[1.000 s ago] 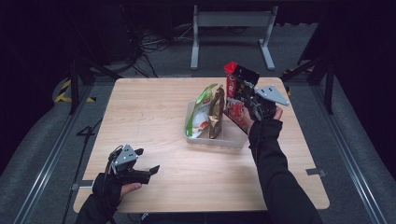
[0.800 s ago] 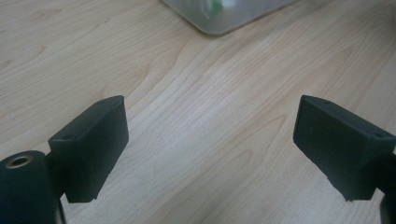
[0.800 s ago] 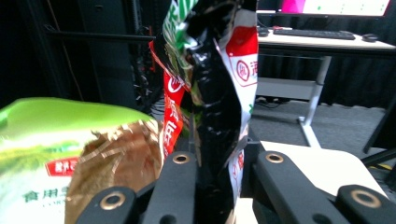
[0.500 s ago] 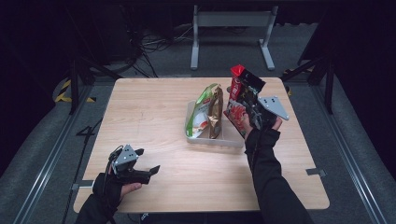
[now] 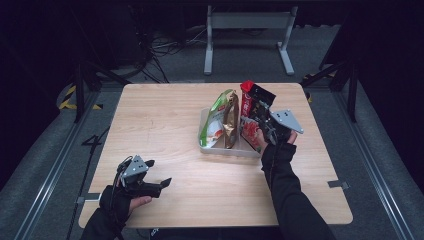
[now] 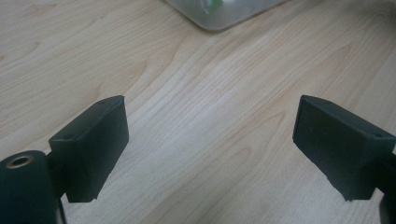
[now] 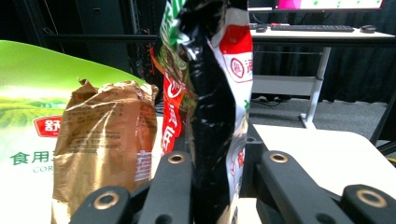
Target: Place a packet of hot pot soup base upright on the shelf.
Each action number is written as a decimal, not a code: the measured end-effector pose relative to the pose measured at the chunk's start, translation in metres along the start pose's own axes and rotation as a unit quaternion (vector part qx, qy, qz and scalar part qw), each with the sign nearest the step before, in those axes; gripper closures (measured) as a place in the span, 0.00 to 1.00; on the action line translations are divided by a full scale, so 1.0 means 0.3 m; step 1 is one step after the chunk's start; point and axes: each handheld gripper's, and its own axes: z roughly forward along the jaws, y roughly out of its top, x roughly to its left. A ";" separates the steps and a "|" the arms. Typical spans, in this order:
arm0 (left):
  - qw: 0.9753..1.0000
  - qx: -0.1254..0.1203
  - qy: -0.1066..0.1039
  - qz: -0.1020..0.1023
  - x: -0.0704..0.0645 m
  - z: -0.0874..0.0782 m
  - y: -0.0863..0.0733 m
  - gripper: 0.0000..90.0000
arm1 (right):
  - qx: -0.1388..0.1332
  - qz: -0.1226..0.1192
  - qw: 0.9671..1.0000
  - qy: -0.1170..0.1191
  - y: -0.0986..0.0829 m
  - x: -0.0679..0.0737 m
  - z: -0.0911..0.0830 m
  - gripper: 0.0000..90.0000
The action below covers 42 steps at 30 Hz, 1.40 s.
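Glossy crinkled foil packet (image 7: 219, 93) — matt brown paper bag (image 7: 105, 140) — pale wood table (image 5: 165, 120).

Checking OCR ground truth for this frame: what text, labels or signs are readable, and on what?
"食用", with "COR" cut off below it: green-and-white bag, right gripper view.
White characters on that bag's red badge: too blurred to read.
Round red logo and red characters on the black-and-red bag held by the right gripper: not legible.
Small print on the brown bag: too small.
Floor marking left of the table, high view: looks like "4", unsure.
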 end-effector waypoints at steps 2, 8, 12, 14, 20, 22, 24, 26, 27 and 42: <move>1.000 0.001 0.000 0.001 0.000 0.001 0.001 0.13 | 0.002 -0.001 1.000 0.003 0.000 -0.009 -0.002 0.87; 1.000 0.005 0.000 -0.001 -0.001 0.005 0.000 0.13 | 0.015 -0.027 0.999 0.029 -0.005 -0.020 -0.010 0.86; 1.000 0.005 -0.001 -0.001 0.000 0.006 0.000 0.13 | 0.020 -0.039 0.998 0.036 -0.008 -0.033 -0.014 0.86; 1.000 0.006 0.000 0.000 -0.001 0.007 0.000 0.13 | 0.023 -0.043 0.998 0.038 -0.009 -0.036 -0.016 0.86; 1.000 0.007 0.000 0.004 -0.002 0.008 0.000 0.13 | 0.039 -0.063 0.996 0.053 -0.015 -0.036 -0.011 0.86; 1.000 0.008 0.000 0.004 -0.002 0.009 -0.001 0.13 | 0.049 -0.066 0.995 0.059 -0.027 -0.044 -0.006 0.86; 1.000 0.010 0.001 0.002 -0.002 0.010 -0.001 0.13 | 0.052 -0.074 0.995 0.049 -0.048 -0.052 -0.006 0.86; 1.000 0.009 0.001 0.002 -0.002 0.012 0.000 0.13 | 0.056 -0.043 0.996 0.059 -0.058 -0.085 -0.005 0.86; 1.000 0.010 0.001 0.006 -0.001 0.013 0.002 0.13 | 0.059 -0.036 0.996 0.061 -0.061 -0.096 -0.004 0.85; 1.000 0.009 0.000 0.002 -0.002 0.015 0.005 0.13 | 0.089 -0.065 0.992 0.063 -0.070 -0.113 0.003 0.84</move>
